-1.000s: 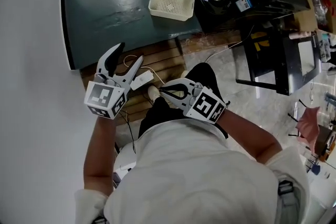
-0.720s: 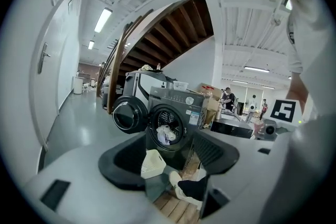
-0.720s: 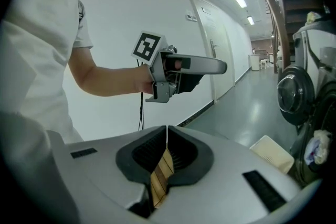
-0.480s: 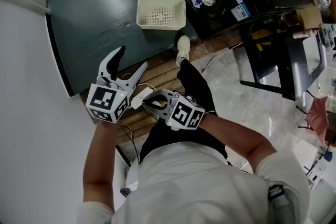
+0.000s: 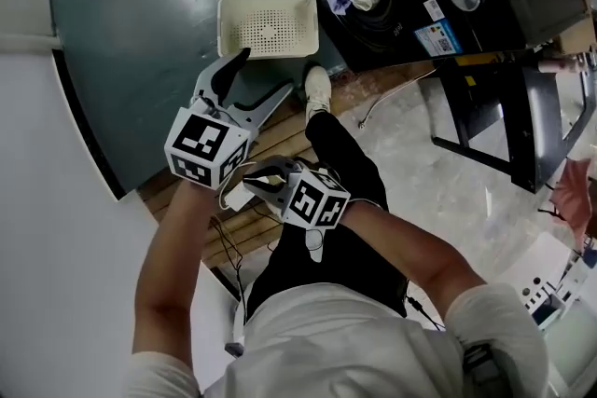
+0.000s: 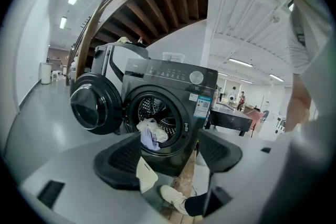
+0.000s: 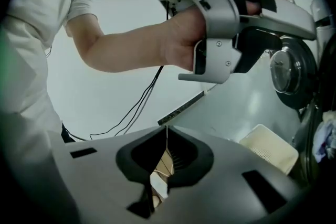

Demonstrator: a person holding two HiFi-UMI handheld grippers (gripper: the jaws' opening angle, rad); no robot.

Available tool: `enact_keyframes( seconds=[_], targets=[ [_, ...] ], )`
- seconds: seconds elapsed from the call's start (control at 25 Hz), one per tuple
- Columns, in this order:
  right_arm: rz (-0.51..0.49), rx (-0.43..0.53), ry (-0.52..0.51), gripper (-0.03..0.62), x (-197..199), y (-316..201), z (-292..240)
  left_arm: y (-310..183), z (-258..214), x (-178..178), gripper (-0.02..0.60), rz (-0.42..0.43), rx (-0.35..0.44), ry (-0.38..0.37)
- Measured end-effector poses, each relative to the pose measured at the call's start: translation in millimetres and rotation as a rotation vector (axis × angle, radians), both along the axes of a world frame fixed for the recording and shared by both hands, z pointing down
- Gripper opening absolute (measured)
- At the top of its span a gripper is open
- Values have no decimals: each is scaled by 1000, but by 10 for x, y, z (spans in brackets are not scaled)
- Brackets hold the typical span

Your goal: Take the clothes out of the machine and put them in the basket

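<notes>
Dark teal flooring lies in front of the machine (image 5: 410,5), whose round door (image 6: 90,107) stands open at its left in the left gripper view. Clothes (image 6: 152,132) spill over the drum's lip (a pale bundle with some lilac in it), and neither tool grips them. My left gripper (image 5: 259,75) points at the machine; its jaws have just been opening and stand wide apart with nothing between the pads. My right gripper (image 5: 254,189) is clenched on nothing. A white basket (image 5: 268,23) sits on the floor near the machine's front.
</notes>
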State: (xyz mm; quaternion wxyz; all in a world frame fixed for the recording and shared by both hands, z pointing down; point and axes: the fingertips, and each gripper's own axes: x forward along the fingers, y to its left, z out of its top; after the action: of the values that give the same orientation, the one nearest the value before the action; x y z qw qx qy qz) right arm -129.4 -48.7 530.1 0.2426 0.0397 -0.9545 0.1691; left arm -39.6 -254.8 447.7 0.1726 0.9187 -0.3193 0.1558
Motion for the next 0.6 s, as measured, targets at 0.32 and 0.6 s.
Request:
enact_keyframes(
  seconds=[0.32,0.6],
  targets=[
    [61,-126,50,9,468,-943,525,-908,606,642,336,111,-4,-26],
    [141,-188,79,9,665,-1758,1025,-1526,1239,1056,353,189,-45,-76]
  ],
)
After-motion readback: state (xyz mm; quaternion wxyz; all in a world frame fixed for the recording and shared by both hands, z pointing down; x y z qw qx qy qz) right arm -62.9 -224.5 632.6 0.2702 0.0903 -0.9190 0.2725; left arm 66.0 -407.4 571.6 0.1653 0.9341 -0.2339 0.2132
